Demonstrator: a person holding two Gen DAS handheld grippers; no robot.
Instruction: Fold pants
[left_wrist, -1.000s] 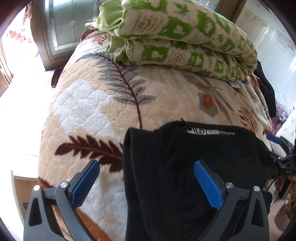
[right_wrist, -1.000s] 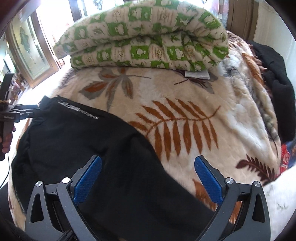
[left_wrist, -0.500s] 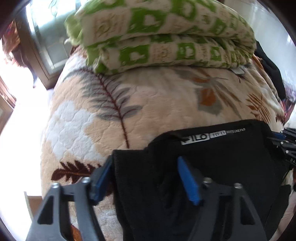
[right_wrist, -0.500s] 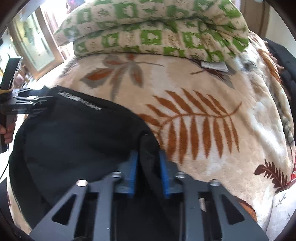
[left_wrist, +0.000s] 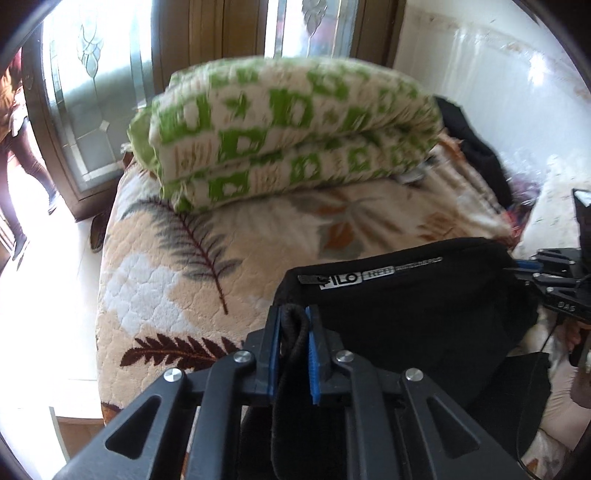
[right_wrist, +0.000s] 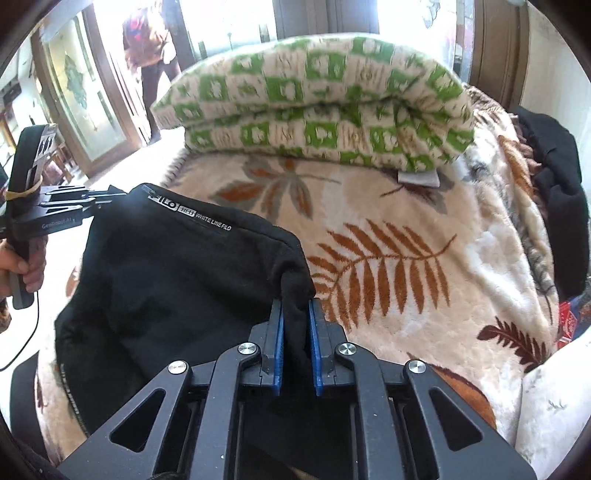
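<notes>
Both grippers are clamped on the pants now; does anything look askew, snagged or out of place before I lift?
Nothing stands out. The left gripper and right gripper each pinch a top corner of the black pants, which hang between them above the leaf-print blanket. The folded green quilt sits well behind, clear of them.

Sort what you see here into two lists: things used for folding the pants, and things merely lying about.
In use: pants; left gripper; right gripper.
Lying about: green quilt; leaf blanket; dark clothes.

Left gripper (left_wrist: 293, 341) jaws clamped; right gripper (right_wrist: 295, 341) likewise
</notes>
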